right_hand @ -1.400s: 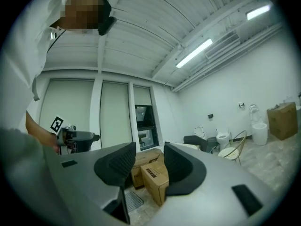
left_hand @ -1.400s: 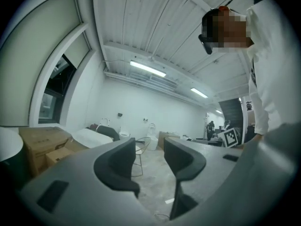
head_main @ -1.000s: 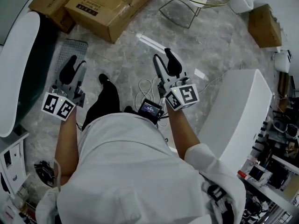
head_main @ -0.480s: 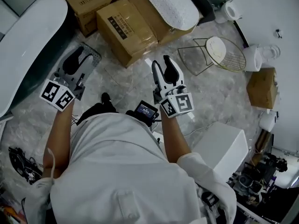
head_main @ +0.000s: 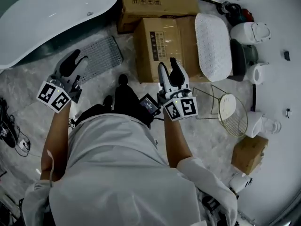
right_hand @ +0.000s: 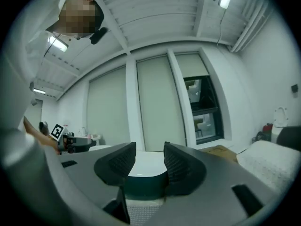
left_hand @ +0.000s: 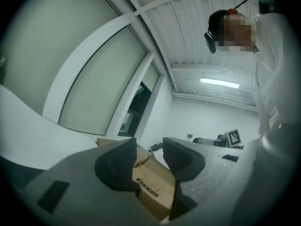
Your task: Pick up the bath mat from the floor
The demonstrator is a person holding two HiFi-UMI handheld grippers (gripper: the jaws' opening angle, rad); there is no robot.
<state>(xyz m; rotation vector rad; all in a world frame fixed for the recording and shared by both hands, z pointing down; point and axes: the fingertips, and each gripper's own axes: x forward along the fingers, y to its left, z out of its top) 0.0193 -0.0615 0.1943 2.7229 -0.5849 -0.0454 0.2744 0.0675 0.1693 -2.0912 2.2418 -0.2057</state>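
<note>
**Approach to the bath mat: no grasp yet**

Task thing: the bath mat [head_main: 96,58] is a grey perforated strip. It lies flat on the marble floor [head_main: 28,102], far-left of the person and just beside the dark side of the white bathtub [head_main: 56,13]. To its right stands a cardboard box [head_main: 160,44]. A white dotted pad [head_main: 212,39] lies against that box's right side.

Left hand-held gripper [head_main: 77,62]: in the head view its tips sit over the near-left end of the mat. Its own view [left_hand: 149,161] shows the jaws apart and closing. Nothing is between the pads, and only the box shows in the distance through the gap. That camera looks out at wall and ceiling, so I judge this tool is held level and well above the floor, not down at the mat.

Right hand-held gripper [head_main: 168,69]: it is held over the near edge of the box, to the right of the person's dark shoe. Its own view [right_hand: 149,166] shows the jaws spread and holding nothing, with the tub seen beyond them.

Step in hand: reaching and lining up, with the pick itself not yet begun.

Next move (judgement):
- Bend or crouch and tip the left tool nose-down.
- Bring one jaw under a free edge of the mat and the other on top, then pinch.
- The mat lies flat on stone, so getting under an edge is the hard part; the near-left end looks the most open.
- A limp mat may sag, so the right tool could take the other end.
</note>
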